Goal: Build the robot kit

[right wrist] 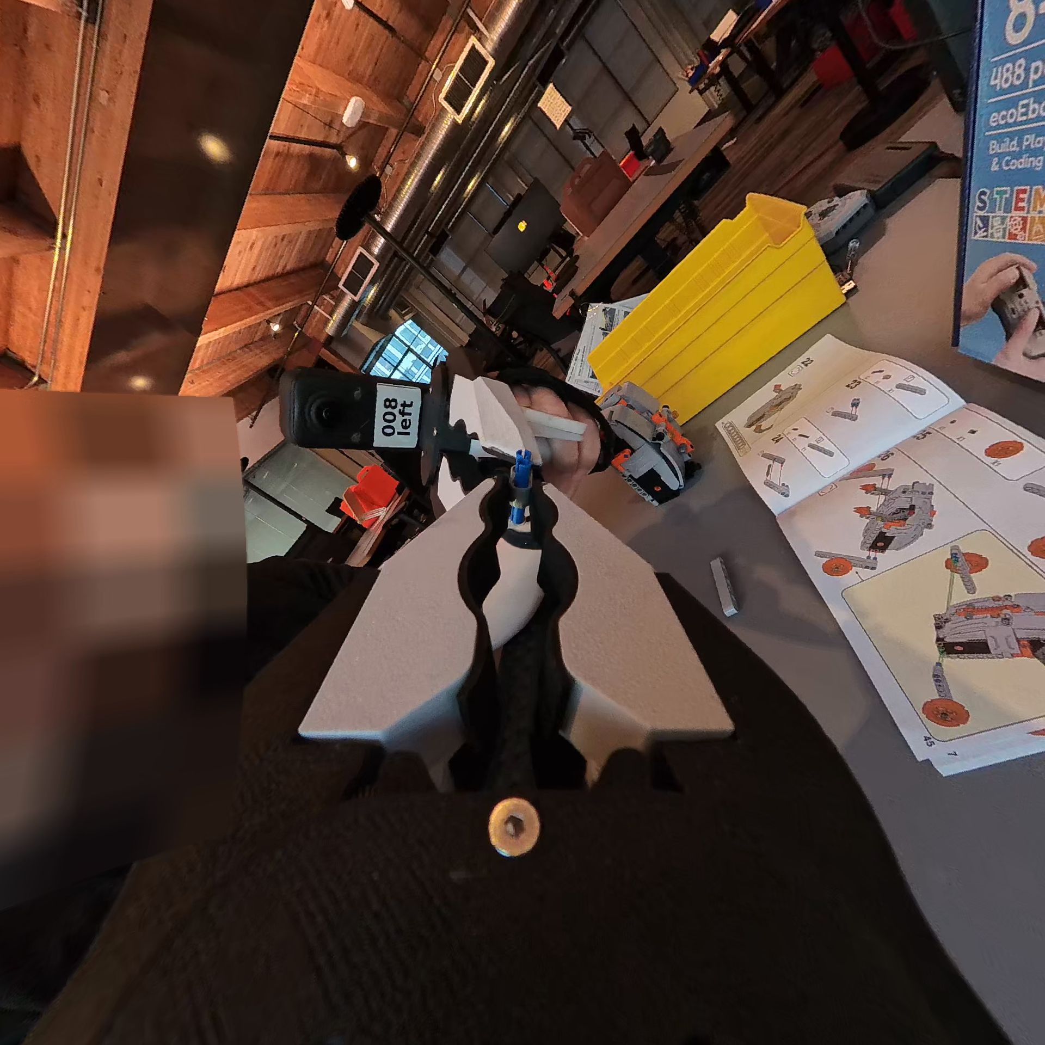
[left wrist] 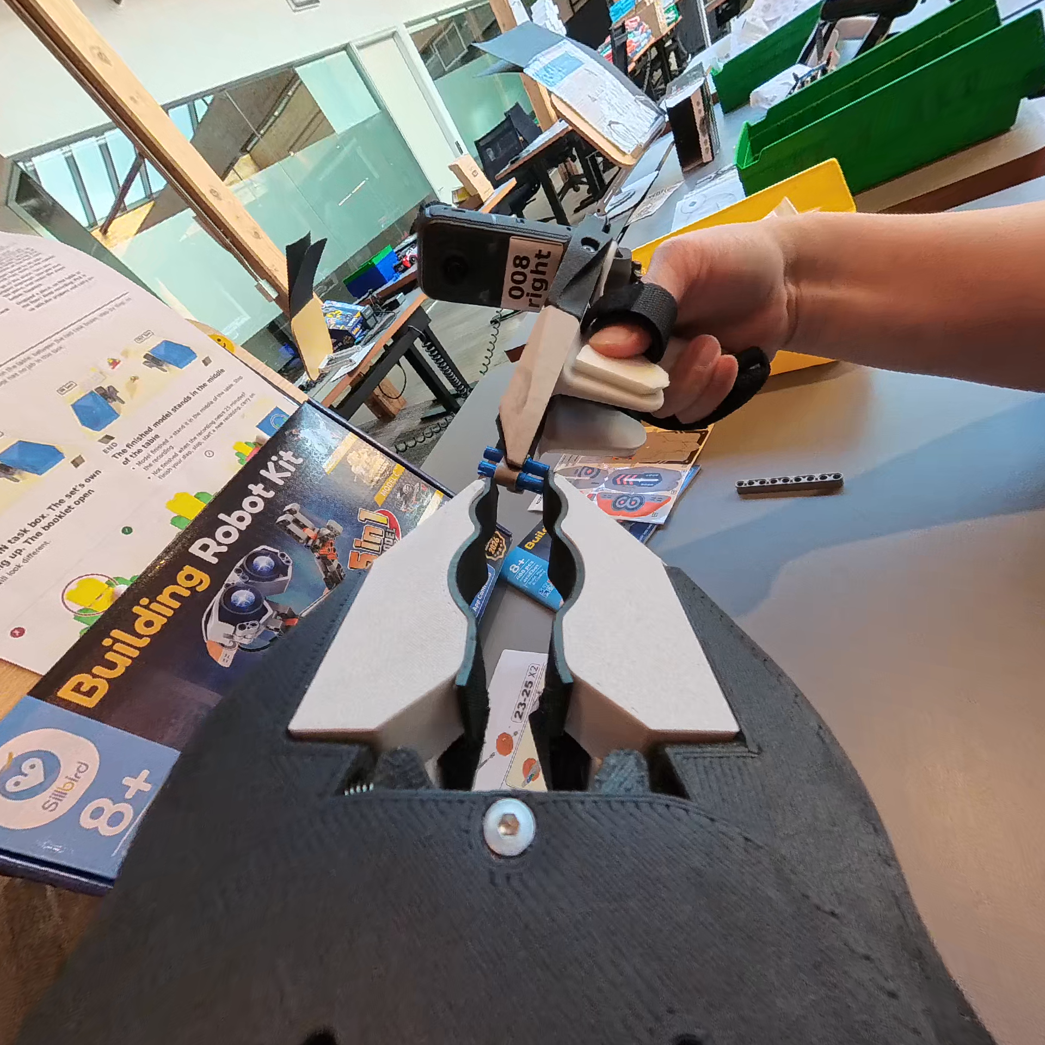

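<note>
While both grippers' fingers pinch one blue-pinned piece (left wrist: 513, 472), only the right wrist view shows a half-built model (right wrist: 650, 452).

left tongs (left wrist: 517, 480): nearly closed, tips meeting right's | right tongs (right wrist: 520, 492): nearly closed, gripping

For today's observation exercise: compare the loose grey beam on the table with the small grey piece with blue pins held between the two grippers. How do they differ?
The loose grey beam lies flat on the table, untouched; the small pinned piece is up in the air, gripped by the left gripper and right gripper. The beam is long with a row of empty holes; the pinned piece is short with blue pins sticking out. Both are grey building parts.
</note>
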`<state>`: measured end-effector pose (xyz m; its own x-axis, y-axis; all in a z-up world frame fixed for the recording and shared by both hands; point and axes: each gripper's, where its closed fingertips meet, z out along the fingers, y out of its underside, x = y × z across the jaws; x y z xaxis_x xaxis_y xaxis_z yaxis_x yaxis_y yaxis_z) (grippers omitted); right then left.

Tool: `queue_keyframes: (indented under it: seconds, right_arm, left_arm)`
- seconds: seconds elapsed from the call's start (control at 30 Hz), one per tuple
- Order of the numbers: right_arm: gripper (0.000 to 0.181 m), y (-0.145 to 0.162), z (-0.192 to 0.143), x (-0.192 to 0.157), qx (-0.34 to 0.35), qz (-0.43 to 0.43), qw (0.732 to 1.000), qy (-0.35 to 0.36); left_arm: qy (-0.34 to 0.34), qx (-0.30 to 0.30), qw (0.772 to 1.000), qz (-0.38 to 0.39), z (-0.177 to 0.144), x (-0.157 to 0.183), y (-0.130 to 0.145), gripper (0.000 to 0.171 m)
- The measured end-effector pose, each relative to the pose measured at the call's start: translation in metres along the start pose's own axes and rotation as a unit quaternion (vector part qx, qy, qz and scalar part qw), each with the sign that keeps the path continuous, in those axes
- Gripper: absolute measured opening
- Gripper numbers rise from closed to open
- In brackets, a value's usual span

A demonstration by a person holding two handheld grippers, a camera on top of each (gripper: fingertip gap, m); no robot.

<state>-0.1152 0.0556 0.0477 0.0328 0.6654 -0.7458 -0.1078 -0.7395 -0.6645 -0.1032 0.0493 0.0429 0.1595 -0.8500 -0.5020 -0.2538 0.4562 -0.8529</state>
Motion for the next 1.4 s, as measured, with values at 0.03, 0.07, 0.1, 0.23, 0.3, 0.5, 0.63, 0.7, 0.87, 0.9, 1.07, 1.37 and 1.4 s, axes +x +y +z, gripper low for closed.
queue_keyframes:
  seconds: [0.03,0.07,0.1,0.23,0.3,0.5,0.63,0.7,0.87,0.9,1.07,1.37,1.4]
  right_arm:
    - [0.006,0.000,0.000,0.000,0.000,0.000,1.000,0.000]
    - [0.006,0.000,0.000,0.000,0.001,0.000,1.000,0.000]
    - [0.006,-0.001,-0.001,0.000,0.003,-0.001,1.000,-0.001]
    - [0.006,0.000,0.000,0.002,0.002,-0.004,1.000,0.005]
    - [0.006,-0.001,0.000,0.002,0.005,-0.004,1.000,0.003]
    - [0.006,-0.003,-0.002,0.004,0.013,-0.006,1.000,0.006]
    - [0.006,0.002,-0.007,0.006,-0.015,0.000,1.000,0.017]
    - [0.007,0.004,-0.008,0.001,-0.023,0.010,1.000,0.004]
    - [0.007,0.007,-0.004,-0.003,-0.034,0.003,0.999,0.001]
    - [0.007,0.008,-0.004,-0.003,-0.037,-0.001,0.999,0.003]
    - [0.007,0.007,0.000,-0.008,-0.035,-0.015,0.999,0.003]
    - [0.006,0.004,-0.001,-0.013,-0.030,-0.025,0.999,0.001]
    - [0.006,0.004,-0.001,-0.012,-0.029,-0.024,0.999,0.005]
  left_arm:
    - [0.001,0.000,1.000,-0.003,0.000,0.000,0.000,0.015]
    - [0.000,0.000,1.000,-0.005,0.001,0.000,0.000,0.015]
    - [-0.001,0.000,1.000,-0.006,0.001,-0.001,0.000,0.015]
    - [0.004,-0.006,1.000,-0.017,0.001,-0.001,0.002,0.015]
    - [0.004,-0.006,1.000,-0.025,0.001,-0.002,0.002,0.014]
    - [0.001,-0.010,0.999,-0.047,0.004,-0.004,0.003,0.014]
    - [0.003,-0.008,1.000,-0.008,0.008,0.002,0.003,0.015]
    - [0.005,0.001,1.000,-0.001,0.007,0.005,-0.001,0.015]
    - [0.005,-0.004,1.000,0.022,0.002,0.008,-0.004,0.015]
    - [0.001,-0.007,0.999,0.037,0.001,0.009,-0.003,0.015]
    - [-0.022,-0.003,0.995,0.094,-0.004,0.007,-0.006,0.015]
    - [-0.037,-0.010,0.995,0.097,-0.003,0.005,-0.011,0.015]
    - [-0.033,-0.014,0.995,0.089,-0.003,0.005,-0.010,0.014]
